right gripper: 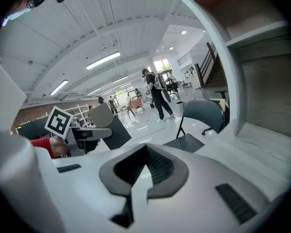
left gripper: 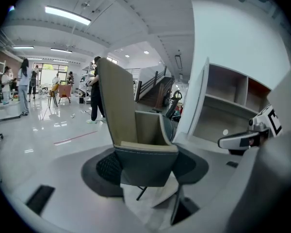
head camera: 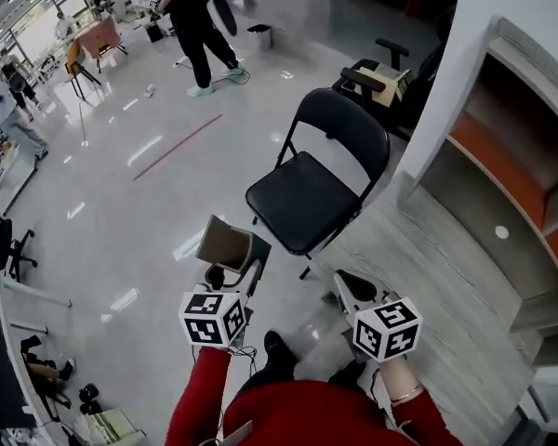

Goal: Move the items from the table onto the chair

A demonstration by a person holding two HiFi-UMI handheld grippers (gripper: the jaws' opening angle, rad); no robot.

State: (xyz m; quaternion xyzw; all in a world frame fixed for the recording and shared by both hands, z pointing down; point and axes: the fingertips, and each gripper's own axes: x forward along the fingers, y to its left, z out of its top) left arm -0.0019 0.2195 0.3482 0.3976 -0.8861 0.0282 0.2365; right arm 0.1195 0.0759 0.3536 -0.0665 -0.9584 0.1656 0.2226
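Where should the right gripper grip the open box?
Probably the right side wall of the box, from the right: it's a thin upright edge standing free, while the left gripper clamps the near wall and the raised lid blocks the left.

Left gripper view: the box [left gripper: 144, 164] conceals most of the chair [left gripper: 168, 127] behind it. Head view: shelf unit [head camera: 530, 184] cut by the right edge; standing person [head camera: 193, 26] cut by the top edge.
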